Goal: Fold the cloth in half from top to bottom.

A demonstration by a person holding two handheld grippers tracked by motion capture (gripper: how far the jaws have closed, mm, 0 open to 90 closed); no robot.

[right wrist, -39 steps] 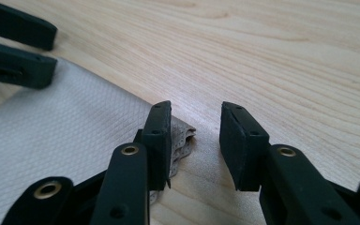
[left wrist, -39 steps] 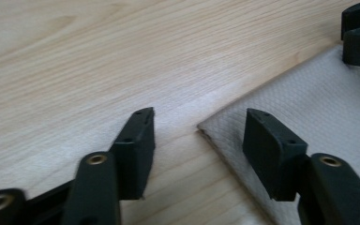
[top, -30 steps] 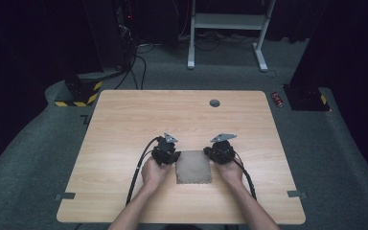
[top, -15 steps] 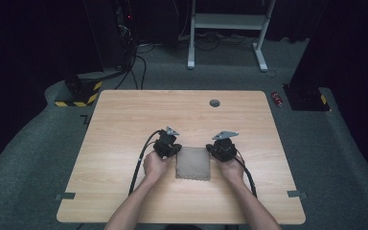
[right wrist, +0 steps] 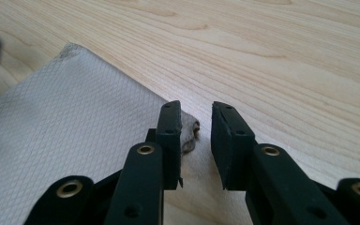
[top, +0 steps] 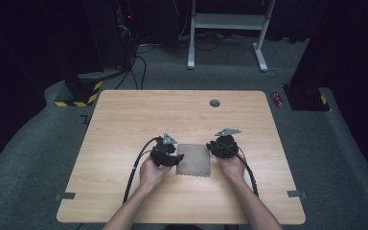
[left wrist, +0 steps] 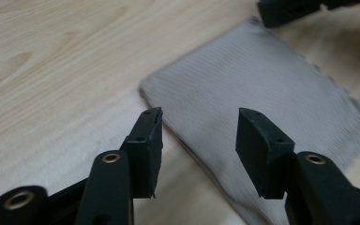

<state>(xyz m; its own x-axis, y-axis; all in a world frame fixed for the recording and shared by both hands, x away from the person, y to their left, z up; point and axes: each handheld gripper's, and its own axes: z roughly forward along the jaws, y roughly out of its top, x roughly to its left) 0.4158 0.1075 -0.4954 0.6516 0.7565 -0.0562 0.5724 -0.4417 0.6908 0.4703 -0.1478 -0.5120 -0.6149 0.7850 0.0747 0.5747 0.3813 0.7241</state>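
From the high view, your left gripper (top: 169, 155) and right gripper (top: 224, 146) flank the folded grey cloth (top: 195, 160) lying flat near the front of the wooden table (top: 124, 124), though your hands hide the jaw tips. In the left gripper view, the jaws have just been opening and stand apart over the cloth's (left wrist: 272, 98) edge, pressing nothing. In the right gripper view, the jaws have just been opening too, with a narrow gap; the cloth's (right wrist: 65, 126) crumpled corner sits beside one jaw, partly hidden.

Left tool (left wrist: 199, 136) spread apart over near edge of flat grey woven cloth (left wrist: 262, 89), jaws just opened, nothing pinched between. Cloth lying on pale wooden desk (left wrist: 51, 70). Other black tool (left wrist: 290, 9) at far corner.
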